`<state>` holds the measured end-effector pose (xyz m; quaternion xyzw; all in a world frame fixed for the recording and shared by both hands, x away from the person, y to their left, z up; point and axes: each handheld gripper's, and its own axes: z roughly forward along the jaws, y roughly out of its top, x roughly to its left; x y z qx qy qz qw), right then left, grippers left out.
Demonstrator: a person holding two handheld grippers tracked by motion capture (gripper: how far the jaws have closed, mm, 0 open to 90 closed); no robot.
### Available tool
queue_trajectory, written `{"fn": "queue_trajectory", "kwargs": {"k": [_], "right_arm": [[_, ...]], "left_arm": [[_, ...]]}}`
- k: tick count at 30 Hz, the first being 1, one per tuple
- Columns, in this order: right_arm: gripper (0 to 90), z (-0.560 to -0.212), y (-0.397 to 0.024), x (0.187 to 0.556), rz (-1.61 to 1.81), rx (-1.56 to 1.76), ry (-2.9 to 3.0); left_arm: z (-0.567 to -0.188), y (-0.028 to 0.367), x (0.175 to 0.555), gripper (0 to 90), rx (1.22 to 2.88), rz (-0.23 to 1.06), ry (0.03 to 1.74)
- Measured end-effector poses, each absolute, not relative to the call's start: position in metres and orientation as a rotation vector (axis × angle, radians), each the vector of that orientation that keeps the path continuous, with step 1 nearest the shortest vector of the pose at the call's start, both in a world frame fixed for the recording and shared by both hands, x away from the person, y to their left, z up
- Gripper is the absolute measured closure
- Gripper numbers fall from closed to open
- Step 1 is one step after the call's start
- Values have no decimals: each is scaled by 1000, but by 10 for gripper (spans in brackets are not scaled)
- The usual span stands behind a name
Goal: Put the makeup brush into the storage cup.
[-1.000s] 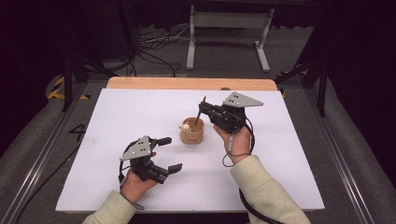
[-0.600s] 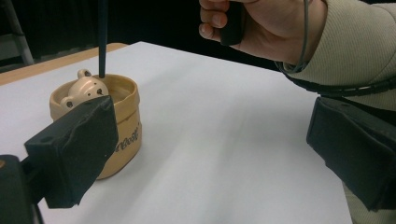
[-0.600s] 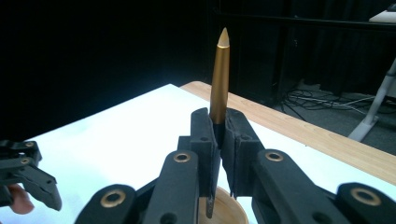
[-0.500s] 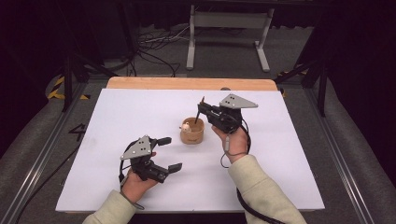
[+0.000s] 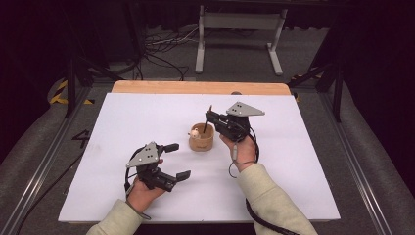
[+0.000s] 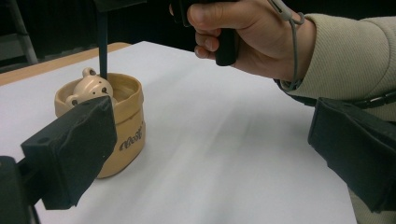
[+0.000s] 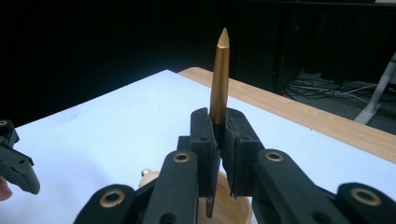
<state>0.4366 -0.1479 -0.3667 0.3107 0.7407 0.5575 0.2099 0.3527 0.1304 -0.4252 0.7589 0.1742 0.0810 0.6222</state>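
Gold-coloured pen (image 7: pixel 219 77) stands upright, pinched between the jaws of the right hand-held gripper (image 5: pixel 211 117), its lower end inside the tan cup (image 5: pixel 201 138) near the middle of the white desk (image 5: pixel 303 161). A small bear figure (image 6: pixel 89 87) sits in that cup. The left hand-held gripper (image 5: pixel 177 160) rests near the cup, jaws spread wide and empty.

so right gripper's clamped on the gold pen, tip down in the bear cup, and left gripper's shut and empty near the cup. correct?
One slip: the left gripper is open, not shut. The high view shows its jaws spread wide with nothing between them. The rest holds: the right gripper is clamped on the gold pen, whose lower end reaches into the bear cup.
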Motion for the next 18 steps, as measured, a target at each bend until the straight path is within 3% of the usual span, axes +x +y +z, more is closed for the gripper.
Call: {"fn": "queue_trajectory", "kwargs": {"k": [18], "right_arm": [[830, -383, -139, 441, 1530, 892, 2092]], "left_arm": [[-427, 130, 354, 19, 1755, 197, 399]]}}
